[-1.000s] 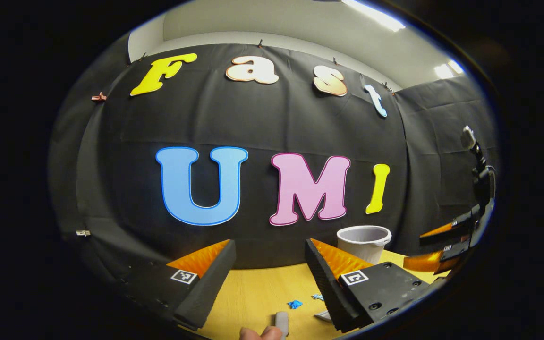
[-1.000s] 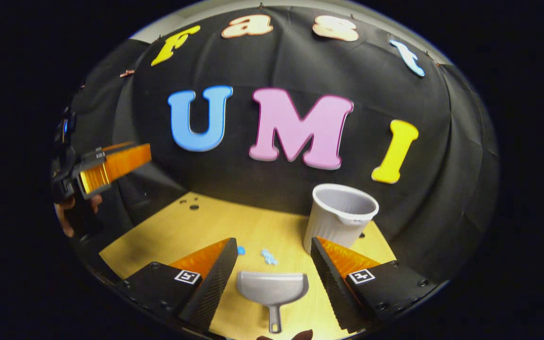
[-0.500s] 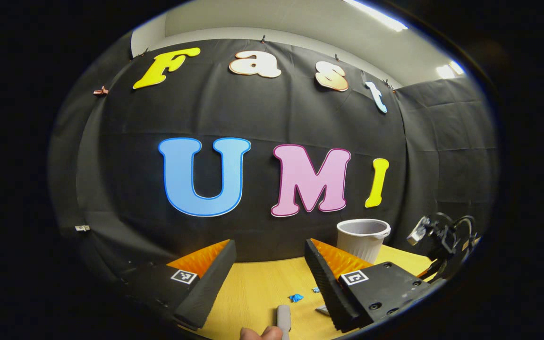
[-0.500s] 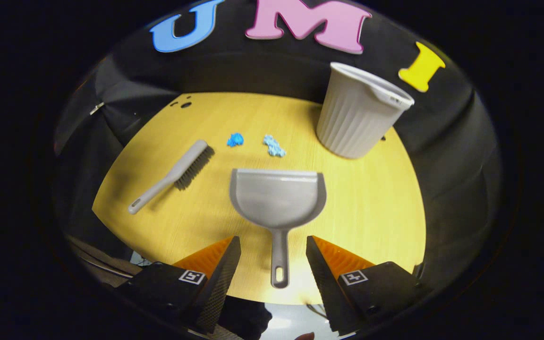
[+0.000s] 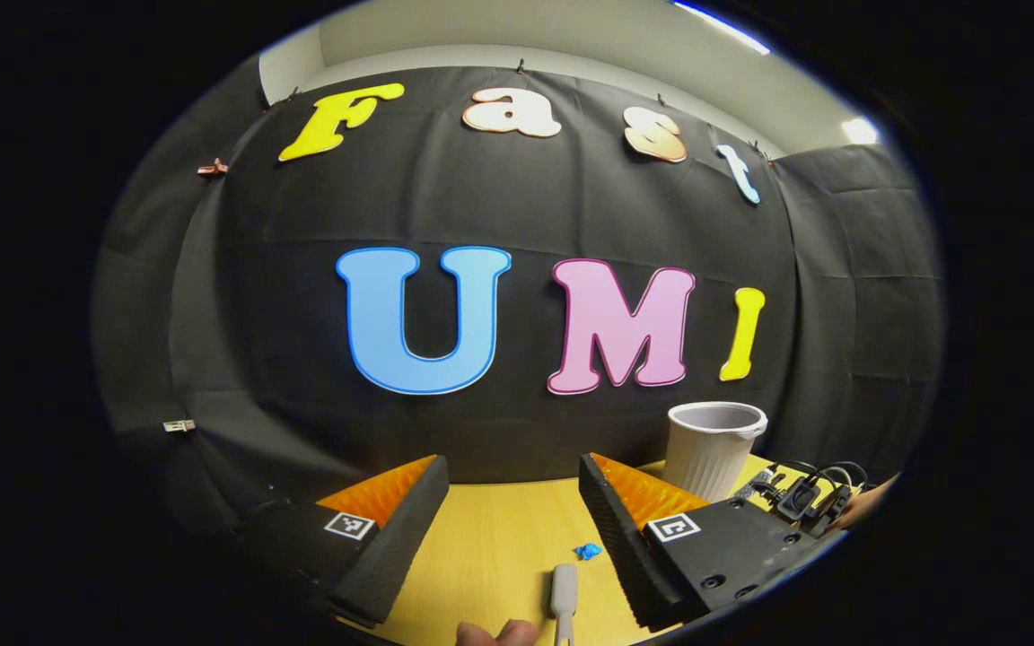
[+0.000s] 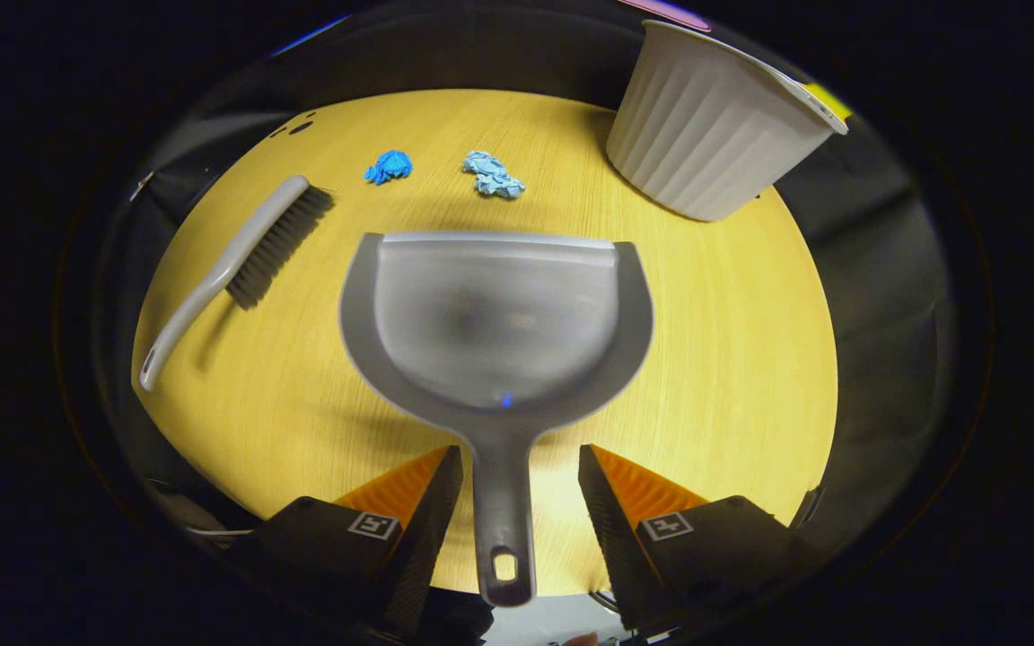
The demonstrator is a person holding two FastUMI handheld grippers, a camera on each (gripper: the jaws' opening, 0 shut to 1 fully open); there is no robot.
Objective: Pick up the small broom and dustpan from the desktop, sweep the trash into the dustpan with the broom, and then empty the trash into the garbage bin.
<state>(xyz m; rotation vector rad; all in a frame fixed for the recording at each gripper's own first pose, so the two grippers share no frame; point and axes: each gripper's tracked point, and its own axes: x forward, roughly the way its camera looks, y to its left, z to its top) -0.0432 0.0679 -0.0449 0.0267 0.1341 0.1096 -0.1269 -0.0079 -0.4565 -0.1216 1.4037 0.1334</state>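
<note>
Right gripper [image 6: 517, 467] hanging over dustpan [image 6: 496, 314], fingers spread wide, dustpan handle lying between them, untouched. Broom [image 6: 234, 265] lying left of fingers, trash scraps [image 6: 492, 173] beyond pan, garbage bin [image 6: 719, 135] ahead right. Left gripper [image 5: 512, 484] gaping open, broom end [image 5: 564, 588] showing between fingers, bin ahead right.

Left gripper view: low over the near edge of the table [image 5: 481, 538], facing level toward the far wall — mostly wall and ceiling, little tabletop. Right gripper view: above the table's near edge, tilted steeply down, close over the dustpan [image 6: 495, 314]. Both share the bin [image 5: 713, 446] [image 6: 714, 135] at far right, the broom [image 5: 563, 592] [image 6: 239, 260] and a blue scrap [image 5: 586, 550] [image 6: 389, 166].
</note>
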